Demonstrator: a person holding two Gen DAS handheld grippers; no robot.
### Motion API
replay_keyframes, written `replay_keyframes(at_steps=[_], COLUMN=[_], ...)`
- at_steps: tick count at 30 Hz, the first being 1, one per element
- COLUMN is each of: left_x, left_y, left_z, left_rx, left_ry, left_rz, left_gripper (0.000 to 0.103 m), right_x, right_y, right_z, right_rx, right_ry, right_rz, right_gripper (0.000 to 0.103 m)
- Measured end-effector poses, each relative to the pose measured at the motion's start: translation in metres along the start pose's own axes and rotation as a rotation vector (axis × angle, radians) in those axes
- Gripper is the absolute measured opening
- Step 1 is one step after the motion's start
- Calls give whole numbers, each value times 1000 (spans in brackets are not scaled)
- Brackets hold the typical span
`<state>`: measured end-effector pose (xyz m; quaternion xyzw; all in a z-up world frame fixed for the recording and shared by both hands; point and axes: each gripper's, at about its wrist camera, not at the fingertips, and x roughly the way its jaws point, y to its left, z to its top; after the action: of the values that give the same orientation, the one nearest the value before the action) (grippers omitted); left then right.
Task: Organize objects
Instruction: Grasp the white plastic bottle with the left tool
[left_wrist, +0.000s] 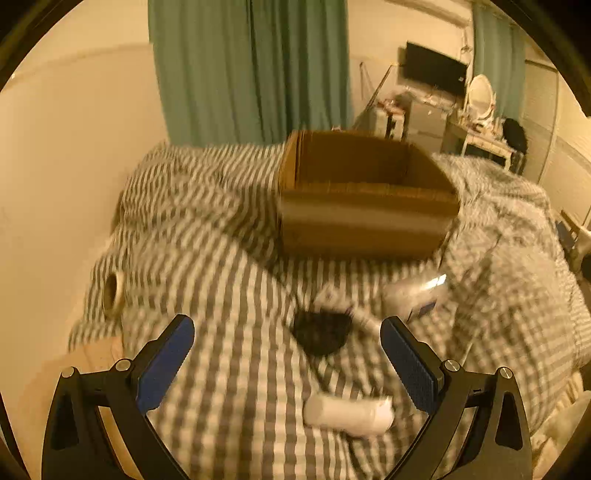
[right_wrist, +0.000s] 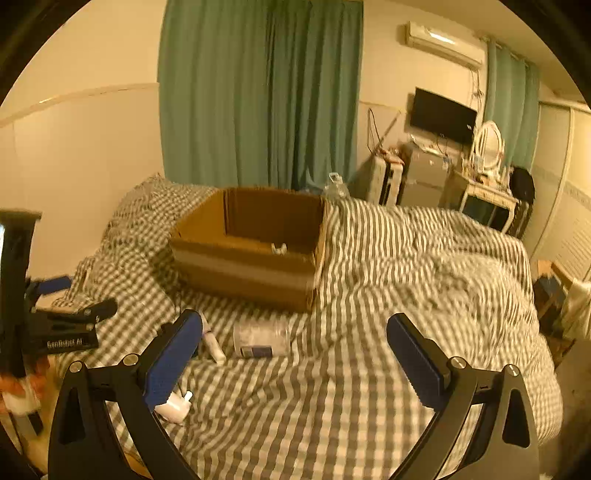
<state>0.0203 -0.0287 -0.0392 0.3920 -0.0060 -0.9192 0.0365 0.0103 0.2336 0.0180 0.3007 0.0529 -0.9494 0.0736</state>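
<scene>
While most items still litter the bed (left_wrist: 229, 369), sorting has barely begun.
Both tongs (left_wrist: 287, 334) (right_wrist: 294, 330) gape empty; box (right_wrist: 251, 254), frame centre, holds one small thing.

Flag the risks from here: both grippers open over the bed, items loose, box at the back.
1. The checkered duvet is soft and rumpled; the clear jar lying on its side could roll when nudged.
2. The white tube lies between the open left gripper fingers, beside the black hairbrush; a hasty close may snag bedding.
3. The cardboard box sits on uneven bedding and may tip or shift when items drop in.
</scene>
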Motion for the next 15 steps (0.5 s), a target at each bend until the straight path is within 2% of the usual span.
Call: replay_keyframes(at_steps=[4, 9, 12, 15], left_x=[18, 42, 57, 67], left_y=[-16, -40, -42, -41], left_z=[-32, -57, -67, -69], left_rx=[42, 140, 144, 131], left_ry=[61, 152, 220, 236], left_rz=[-24, -48, -72, -81], left_gripper=[103, 103, 103, 103], right_x=[20, 27, 29, 29], right_y=[0, 7, 8, 12], right_z=[-18, -26, -27, -27], right_rx=[19, 5, 3, -15], right_ry=[66, 84, 88, 68], right_rz=[2, -4, -1, 6], right_gripper=[100, 100, 100, 100])
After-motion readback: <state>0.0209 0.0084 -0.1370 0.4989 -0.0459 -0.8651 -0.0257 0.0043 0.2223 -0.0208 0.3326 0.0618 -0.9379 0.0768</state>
